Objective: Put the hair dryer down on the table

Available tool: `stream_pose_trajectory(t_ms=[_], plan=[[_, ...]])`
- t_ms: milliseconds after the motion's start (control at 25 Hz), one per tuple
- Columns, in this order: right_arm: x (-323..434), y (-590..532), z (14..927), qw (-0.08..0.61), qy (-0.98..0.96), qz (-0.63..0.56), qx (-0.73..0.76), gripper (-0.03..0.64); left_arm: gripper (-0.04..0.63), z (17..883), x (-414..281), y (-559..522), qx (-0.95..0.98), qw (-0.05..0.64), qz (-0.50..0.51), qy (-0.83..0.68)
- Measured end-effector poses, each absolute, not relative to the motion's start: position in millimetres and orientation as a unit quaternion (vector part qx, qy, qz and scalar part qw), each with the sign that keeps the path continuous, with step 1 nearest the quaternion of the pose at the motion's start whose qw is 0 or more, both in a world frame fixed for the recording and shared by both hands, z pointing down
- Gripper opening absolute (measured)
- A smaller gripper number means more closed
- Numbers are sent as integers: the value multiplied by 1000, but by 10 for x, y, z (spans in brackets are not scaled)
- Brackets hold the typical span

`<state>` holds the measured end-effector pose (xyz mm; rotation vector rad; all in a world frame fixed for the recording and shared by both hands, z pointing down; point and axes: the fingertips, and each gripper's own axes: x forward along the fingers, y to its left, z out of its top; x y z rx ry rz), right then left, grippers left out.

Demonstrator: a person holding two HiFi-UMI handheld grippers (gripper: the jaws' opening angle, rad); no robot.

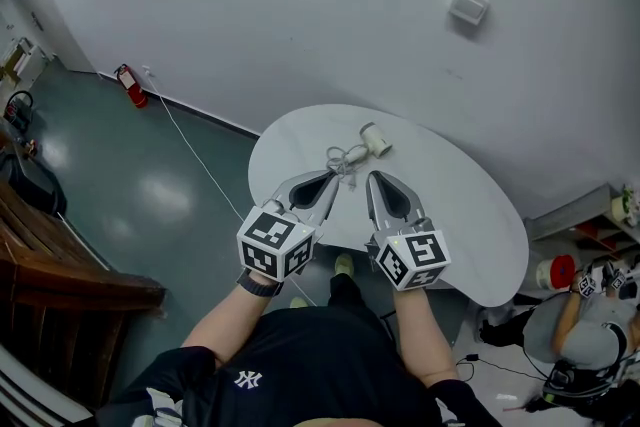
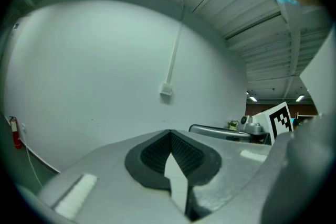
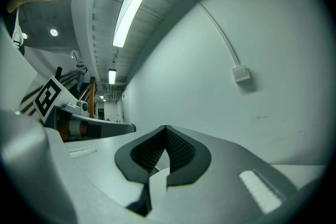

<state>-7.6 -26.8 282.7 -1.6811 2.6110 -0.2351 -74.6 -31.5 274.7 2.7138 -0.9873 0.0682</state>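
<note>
Hair dryer: small white hair dryer (image 1: 376,142) is lying on the round white table (image 1: 470,215), long axis slanting far-left to near-right.
Left gripper (image 1: 334,174): jaws are pressing together, empty.
Right gripper (image 1: 372,176): jaws are pressing together, empty.

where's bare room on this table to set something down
The table's right half, from the right claw out to the rim, is bare. A narrower strip lies left of the left claw. Crowded at the middle back: hair dryer and its tangled cord, ahead of both claws.

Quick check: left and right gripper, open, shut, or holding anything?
Left gripper: shut, holding nothing.
Right gripper: shut, holding nothing; the hair dryer lies on the table.
</note>
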Motion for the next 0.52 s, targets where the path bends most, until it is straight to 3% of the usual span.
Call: stream_pose_trajectory(t_ms=[520], plan=[[-62, -296, 2900, 13, 837, -83, -541, 20, 0, 2800, -729, -327, 932, 126, 30, -339]])
